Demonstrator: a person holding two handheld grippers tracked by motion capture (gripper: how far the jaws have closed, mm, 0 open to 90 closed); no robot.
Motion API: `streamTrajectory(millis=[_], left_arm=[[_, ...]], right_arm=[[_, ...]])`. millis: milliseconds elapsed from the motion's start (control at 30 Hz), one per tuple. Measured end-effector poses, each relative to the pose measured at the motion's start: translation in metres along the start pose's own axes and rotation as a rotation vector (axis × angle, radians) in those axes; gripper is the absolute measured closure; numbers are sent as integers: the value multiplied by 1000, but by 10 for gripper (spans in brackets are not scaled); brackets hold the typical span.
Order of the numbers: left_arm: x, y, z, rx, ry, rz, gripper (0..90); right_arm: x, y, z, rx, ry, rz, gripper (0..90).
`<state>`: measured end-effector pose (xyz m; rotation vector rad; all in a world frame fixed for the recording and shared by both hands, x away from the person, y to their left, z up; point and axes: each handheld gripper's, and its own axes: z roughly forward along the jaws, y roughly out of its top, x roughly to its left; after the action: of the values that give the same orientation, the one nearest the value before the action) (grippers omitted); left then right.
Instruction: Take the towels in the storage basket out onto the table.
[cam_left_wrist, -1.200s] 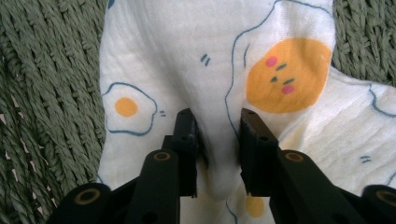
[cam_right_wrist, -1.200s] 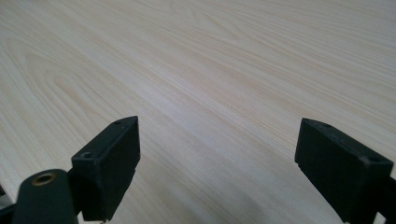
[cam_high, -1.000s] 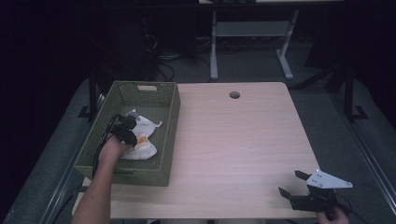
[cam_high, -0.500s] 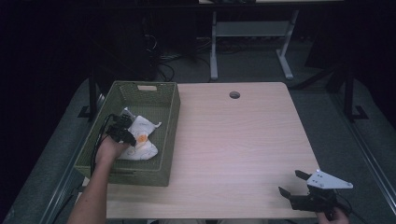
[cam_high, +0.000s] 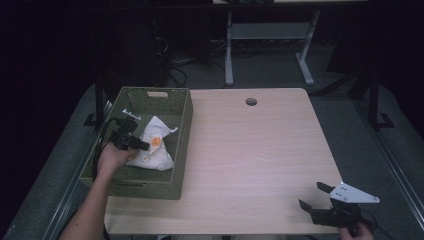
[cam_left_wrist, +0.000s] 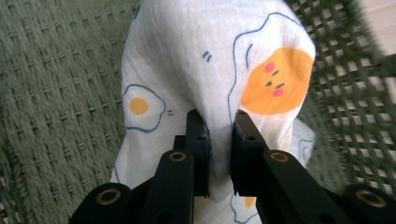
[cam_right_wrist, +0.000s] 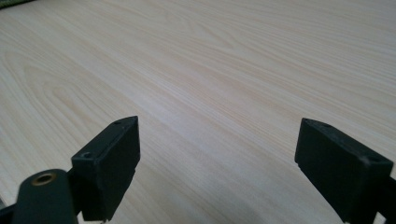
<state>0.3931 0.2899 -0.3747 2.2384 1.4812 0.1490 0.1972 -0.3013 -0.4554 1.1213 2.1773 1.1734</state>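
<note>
Between the two black jaws of the left gripper (cam_left_wrist: 219, 140) a fold of white cloth (cam_left_wrist: 205, 60) is pinched tight, the pads pressing the fabric from both sides. That cloth is printed with fried eggs, one large orange yolk bearing a small cartoon face, and it bunches up above the jaws while its lower part drapes down. Around it lies the green woven basket (cam_high: 182, 125), which sits at the left side of the pale wooden table (cam_high: 260, 150); from the high view the cloth (cam_high: 152, 145) shows inside the basket, gathered into a peak at the left gripper (cam_high: 131, 140), with the person's left hand (cam_high: 111, 159) behind it. At the near right corner of the table the right gripper (cam_high: 320, 202) rests low with its jaws spread wide and nothing between them, bare tabletop beneath. The step in hand looks like lifting the cloth out of the basket. The next move probably calls for raising it high enough for the trailing edge to pass the basket wall, then carrying it rightward over the open tabletop, where the waiting right gripper could take a second corner.
</note>
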Motion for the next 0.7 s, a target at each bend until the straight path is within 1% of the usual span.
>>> streamTrajectory(millis=[33,100,233,267,333,367,400,467,633,667,700], left_arm=[[0,0,0,0,0,0,800],[0,-1,-4,-19,-18,4,799],[-1,-1,-11,-47,-63,-1,799],[-1,-1,-13,-58,-85,-1,799],[-2,-2,-17,-76,-98,3,799],[-2,-2,-17,-76,-98,3,799],[-3,-3,-19,-83,-106,8,799],[-3,-4,-21,-80,-110,12,798],[-2,-7,-27,-101,-138,16,798],[-1,-8,-28,-119,-160,8,796],[2,-9,-30,-143,-203,-14,796]], right_arm=[[0,0,0,0,0,0,139],[0,0,0,-6,0,-2,139],[-1,-1,0,-9,2,5,139],[-1,-1,0,-8,2,5,139],[-2,-1,1,-11,3,8,139],[-2,-1,1,-11,3,8,139],[-2,-1,1,-11,2,8,139],[-2,-1,1,-11,2,8,138],[-2,-1,3,0,9,13,138],[-2,-1,4,-2,10,11,139],[-1,-1,4,-7,11,11,138]])
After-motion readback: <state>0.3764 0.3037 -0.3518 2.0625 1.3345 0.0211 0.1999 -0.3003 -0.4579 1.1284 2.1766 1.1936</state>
